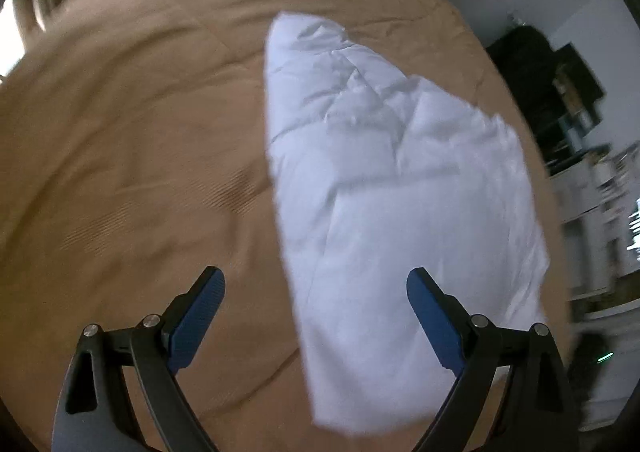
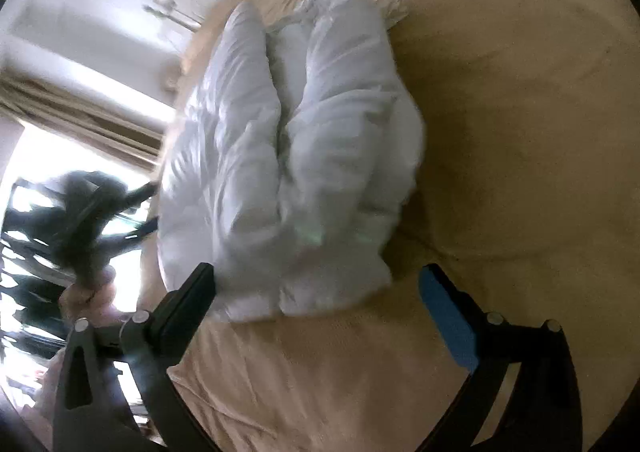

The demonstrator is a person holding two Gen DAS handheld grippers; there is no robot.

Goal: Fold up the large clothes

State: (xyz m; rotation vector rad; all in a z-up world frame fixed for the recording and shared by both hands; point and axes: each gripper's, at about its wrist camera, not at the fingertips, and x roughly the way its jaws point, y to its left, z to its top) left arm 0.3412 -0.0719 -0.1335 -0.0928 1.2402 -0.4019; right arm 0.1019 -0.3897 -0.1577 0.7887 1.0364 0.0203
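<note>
1. White padded garment (image 1: 400,179) lies on the tan bedspread (image 1: 140,131), toward one side of the bed. Looks like a puffy coat or duvet-like piece; exact type can't be told.
2. In the right wrist view the same garment (image 2: 288,155) shows as a thick bundle with a deep crease down the middle and two fat lobes, so it's probably already folded over at least once. It sits near the bed's edge, bedspread (image 2: 500,131) bare beside it.
3. In the left wrist view it reads as a long flat-ish slab, narrow far end, wider near end. Quilting wrinkles across the top.
4. Likely laid flat on the bed because the broad soft surface supports a bulky item while halves get brought together.
5. Left claw (image 1: 316,296): jaws spread wide, nothing between them. Held above the bed; the garment's near long edge falls between the fingers in the picture, right finger overlapping white fabric. Contact can't be told, motion blur.
6. Right claw (image 2: 316,292): jaws spread wide, gripping nothing. Garment's near end sits just ahead, between the fingers and closer to the left finger, which overlaps the fabric edge.
7. Judgement: both claws released or lining up for the next grab; fold partly done.
8. Outward: a window (image 2: 24,155) with curtain beyond the bed; dark shelving (image 1: 560,91) off the bed's far side, blurred.
</note>
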